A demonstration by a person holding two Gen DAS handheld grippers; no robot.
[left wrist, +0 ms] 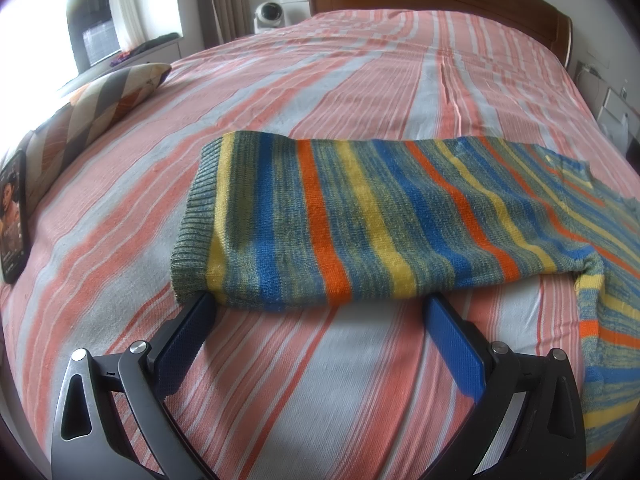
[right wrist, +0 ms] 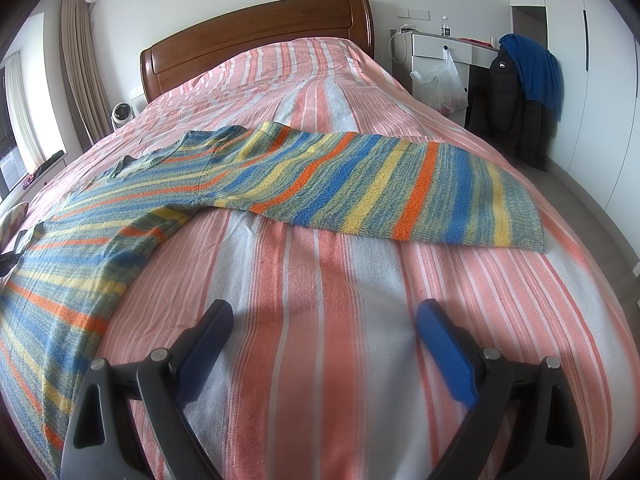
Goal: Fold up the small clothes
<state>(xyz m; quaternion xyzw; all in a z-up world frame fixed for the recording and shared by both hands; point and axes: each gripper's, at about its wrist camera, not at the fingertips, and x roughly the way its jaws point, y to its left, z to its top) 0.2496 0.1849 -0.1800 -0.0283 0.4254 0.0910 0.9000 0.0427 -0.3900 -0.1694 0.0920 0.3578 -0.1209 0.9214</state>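
— Pink-and-grey striped bedsheet (right wrist: 320,280) fills everything ahead of both my claws, with a wooden headboard (right wrist: 256,36) far beyond. What's to fold?

— One knitted sweater (left wrist: 360,220), striped in green-grey, blue, yellow and orange. It lies spread flat on the sheet. One sleeve (left wrist: 304,220) runs across just in front of my left claw (left wrist: 320,304), its ribbed cuff (left wrist: 196,216) beyond my left finger.

— How will it handle?

— Soft and light, I'd judge, limp with some stretch; it will sag and drag if lifted by one point. I'd pinch the sleeve's thicker cuff, or its near edge.

— And your claws?

— Both spread wide, holding nothing. My left fingertips sit at the sleeve's near edge. My right claw (right wrist: 324,316) hovers over bare sheet, the other sleeve (right wrist: 400,196) ahead, the body (right wrist: 76,248) off to its left.
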